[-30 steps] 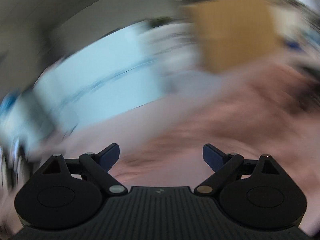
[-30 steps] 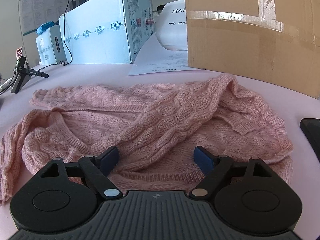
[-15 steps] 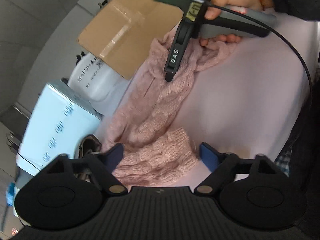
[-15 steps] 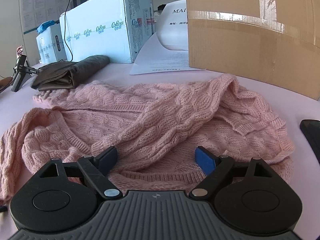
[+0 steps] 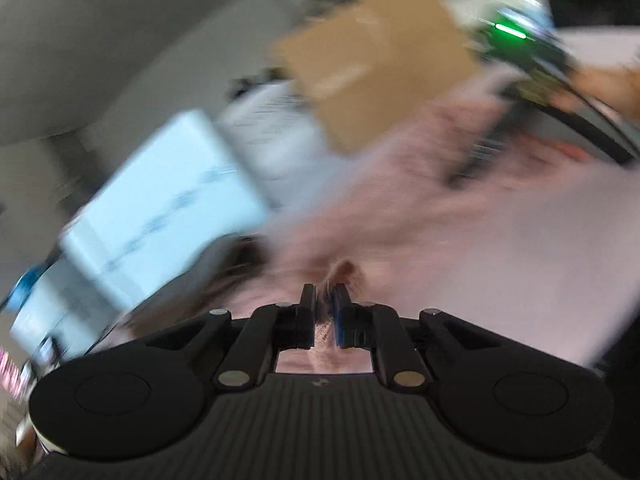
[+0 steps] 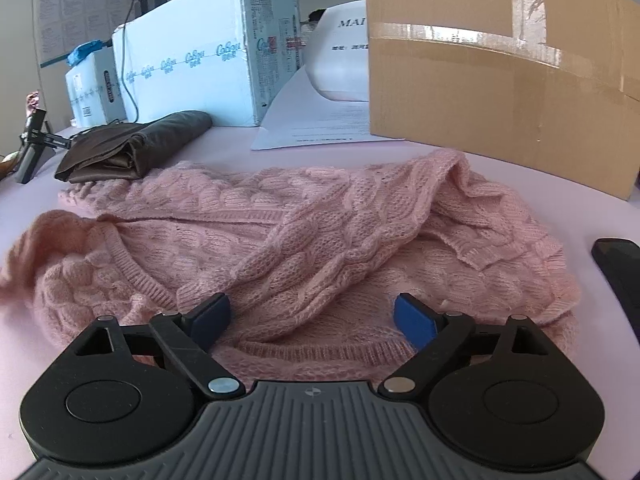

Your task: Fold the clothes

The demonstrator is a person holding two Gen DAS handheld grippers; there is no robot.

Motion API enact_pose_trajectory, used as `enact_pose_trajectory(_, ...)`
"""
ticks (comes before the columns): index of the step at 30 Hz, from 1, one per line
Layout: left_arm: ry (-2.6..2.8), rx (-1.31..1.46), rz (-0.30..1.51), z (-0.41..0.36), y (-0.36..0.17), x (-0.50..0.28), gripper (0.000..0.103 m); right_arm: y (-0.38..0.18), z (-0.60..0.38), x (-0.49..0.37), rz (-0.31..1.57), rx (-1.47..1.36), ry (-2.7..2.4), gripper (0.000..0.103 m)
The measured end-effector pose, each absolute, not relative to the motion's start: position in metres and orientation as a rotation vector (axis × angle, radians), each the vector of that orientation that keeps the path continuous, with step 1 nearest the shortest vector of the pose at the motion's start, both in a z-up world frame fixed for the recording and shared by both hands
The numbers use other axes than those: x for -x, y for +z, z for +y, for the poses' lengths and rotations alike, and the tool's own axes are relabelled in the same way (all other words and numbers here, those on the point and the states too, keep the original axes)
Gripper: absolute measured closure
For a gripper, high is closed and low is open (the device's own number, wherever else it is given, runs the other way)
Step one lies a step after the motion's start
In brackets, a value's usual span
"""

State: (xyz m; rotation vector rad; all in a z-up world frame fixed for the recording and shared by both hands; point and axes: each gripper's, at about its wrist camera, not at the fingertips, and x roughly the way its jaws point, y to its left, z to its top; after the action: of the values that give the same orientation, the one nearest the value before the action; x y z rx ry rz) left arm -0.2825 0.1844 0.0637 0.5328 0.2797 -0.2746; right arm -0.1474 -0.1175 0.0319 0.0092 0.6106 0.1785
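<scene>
Left gripper [image 5: 324, 300] jaws now pinching sweater [image 5: 320, 336].

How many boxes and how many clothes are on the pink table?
Boxes: 3, a brown cardboard box, a big blue-white box, a small blue-white box
Clothes: 2, a pink knitted sweater, a folded dark brown garment
Total: 5

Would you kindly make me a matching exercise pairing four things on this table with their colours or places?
Things:
1. sweater
2. folded cloth
3. cardboard box
4. paper sheet

Descriptions:
A. brown, back right
B. pink, spread in the middle
C. white, between the two boxes
D. dark, back left of the knit

Pairs: 1-B, 2-D, 3-A, 4-C
</scene>
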Motion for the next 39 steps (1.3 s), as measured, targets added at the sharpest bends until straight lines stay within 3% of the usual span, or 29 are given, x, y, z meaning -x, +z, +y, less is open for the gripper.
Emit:
enact_pose_trajectory(11,0.139,-0.219,0.481,0.323,0.027,0.18,0.097,0.032,-0.116,0.145,0.619,0.006,0.172,0.009)
enact_pose_trajectory(16,0.225,-0.249,0.553,0.336,0.019,0.139,0.095,0.036,-0.116,0.152,0.587,0.02,0.141,0.009)
enact_pose_trajectory(19,0.149,-0.18,0.475,0.332,0.037,0.157,0.091,0.051,-0.113,0.175,0.514,0.081,0.142,0.009)
enact_pose_trajectory(20,0.078,-0.166,0.428,0.324,0.046,0.167,0.085,0.056,-0.112,0.184,0.491,0.104,0.152,0.009)
enact_pose_trajectory(22,-0.098,-0.142,0.353,0.303,0.058,0.184,0.063,0.066,-0.115,0.198,0.487,0.093,0.148,0.009)
enact_pose_trajectory(24,-0.278,-0.122,0.305,0.277,0.063,0.199,0.021,0.073,-0.123,0.209,0.503,0.032,0.135,0.011)
enact_pose_trajectory(28,-0.577,-0.13,0.247,0.213,0.064,0.219,0.019,0.077,-0.136,0.223,0.546,-0.025,0.051,0.019)
enact_pose_trajectory(39,-0.73,-0.154,0.293,0.098,0.034,0.197,0.019,0.056,-0.169,0.265,0.711,-0.2,-0.001,0.025)
